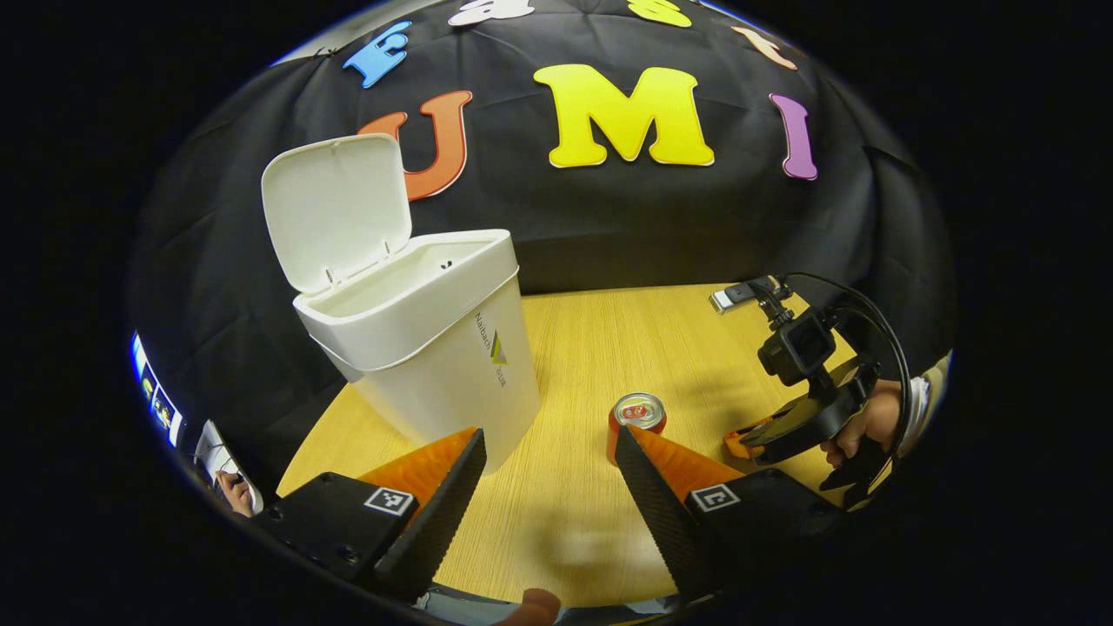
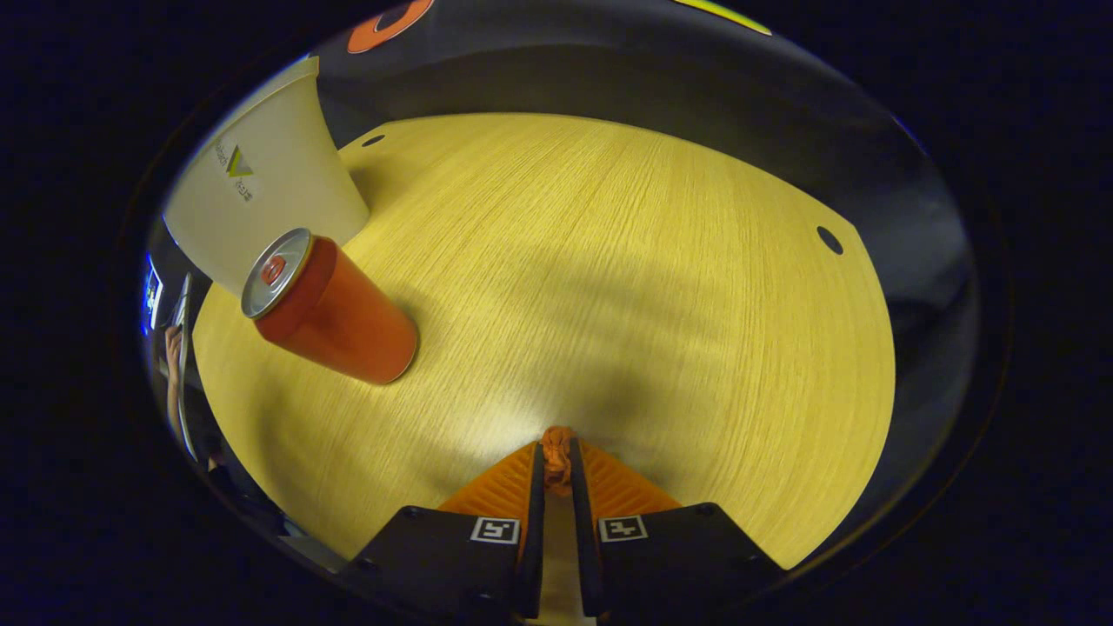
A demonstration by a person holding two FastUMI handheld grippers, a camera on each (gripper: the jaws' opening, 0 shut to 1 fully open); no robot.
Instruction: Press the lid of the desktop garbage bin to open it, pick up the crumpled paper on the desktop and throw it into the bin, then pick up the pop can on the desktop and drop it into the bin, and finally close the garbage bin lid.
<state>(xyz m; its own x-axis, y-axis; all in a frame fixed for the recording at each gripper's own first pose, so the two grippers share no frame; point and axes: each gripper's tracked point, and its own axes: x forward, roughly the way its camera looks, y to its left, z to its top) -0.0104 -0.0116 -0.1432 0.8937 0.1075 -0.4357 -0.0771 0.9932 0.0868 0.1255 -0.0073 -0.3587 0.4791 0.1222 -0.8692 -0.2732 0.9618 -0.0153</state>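
With the bin (image 1: 435, 348) standing lid (image 1: 337, 209) up, the right gripper (image 2: 556, 461) has its fingers pinched nearly together on a small crumpled wad, apparently the paper (image 2: 556, 456), low over the table (image 2: 609, 261). From that gripper the bin's mouth lies up and to the left, beyond the upright can (image 2: 335, 317), which stands just beside the bin. The left gripper (image 1: 548, 465) hangs wide open and empty, nearer the bin, can (image 1: 637, 416) ahead of its right finger.

The bin (image 1: 435, 348) stands on the table (image 1: 591, 348), lid (image 1: 337, 209) up. Right of the bin stands the can (image 1: 637, 417); farther right, a hand (image 1: 856, 426) holds the right gripper (image 1: 739, 439). The left gripper (image 1: 548, 456) gapes near the bin.
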